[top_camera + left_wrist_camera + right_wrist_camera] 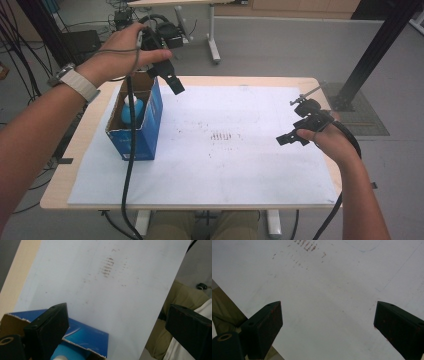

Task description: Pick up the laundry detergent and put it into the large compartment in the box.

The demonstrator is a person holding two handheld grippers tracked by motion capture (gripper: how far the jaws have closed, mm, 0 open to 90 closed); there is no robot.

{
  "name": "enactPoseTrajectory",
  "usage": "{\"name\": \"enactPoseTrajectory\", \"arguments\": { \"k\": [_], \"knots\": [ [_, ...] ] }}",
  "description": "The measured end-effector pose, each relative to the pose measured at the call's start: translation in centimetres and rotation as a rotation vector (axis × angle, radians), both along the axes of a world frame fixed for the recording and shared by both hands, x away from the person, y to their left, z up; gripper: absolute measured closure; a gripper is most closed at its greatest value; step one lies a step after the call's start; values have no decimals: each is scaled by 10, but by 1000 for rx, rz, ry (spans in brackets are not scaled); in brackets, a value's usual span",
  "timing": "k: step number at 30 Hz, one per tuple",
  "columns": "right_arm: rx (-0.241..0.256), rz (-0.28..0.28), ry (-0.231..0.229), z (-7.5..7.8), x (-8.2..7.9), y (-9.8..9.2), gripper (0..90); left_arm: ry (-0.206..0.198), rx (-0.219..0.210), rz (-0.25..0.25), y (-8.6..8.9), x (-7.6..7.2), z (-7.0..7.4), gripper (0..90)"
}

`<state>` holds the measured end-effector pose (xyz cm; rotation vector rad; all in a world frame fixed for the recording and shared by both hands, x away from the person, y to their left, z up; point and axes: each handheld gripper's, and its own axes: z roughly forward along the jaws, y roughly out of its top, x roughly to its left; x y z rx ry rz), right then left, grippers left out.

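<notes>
Blue cardboard box (pixel 136 120): one, open-topped, at nine o'clock on the white sheet (pixel 235 160).
Bottle (pixel 132 111): one, blue with a white cap, standing inside that box.
Grippers: two, both in your hands.
Left gripper (pixel 172 82): raised just above the box's far corner, jaws spread wide, gripping nothing.
Right gripper (pixel 290 138): at three o'clock over bare sheet, jaws wide apart, empty.
Marks: one brown smudge patch (pixel 222 135) mid-sheet, between the grippers.

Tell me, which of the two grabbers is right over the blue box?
The left gripper. It is held up above the open blue box with the bottle inside, while the right gripper is far off over the bare white sheet.
</notes>
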<state>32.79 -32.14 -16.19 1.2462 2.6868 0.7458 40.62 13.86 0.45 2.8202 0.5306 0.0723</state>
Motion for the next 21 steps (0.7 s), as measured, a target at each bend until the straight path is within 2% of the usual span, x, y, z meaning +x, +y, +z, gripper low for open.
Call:
{"name": "enactPoseTrajectory", "arguments": {
  "k": [5, 12, 21],
  "knots": [
    [-3, -16, -4, 1, -6, -2, 82, 13, 1, -64, -16, 2, -11, 55],
    [0, -30, -6, 3, -10, -6, 81, -1, 4, -140, -37, 0, -23, 54],
    [2, -48, -14, -1, -15, -10, 81, -2, 2, -184, -51, 0, -38, 55]
  ]
}}
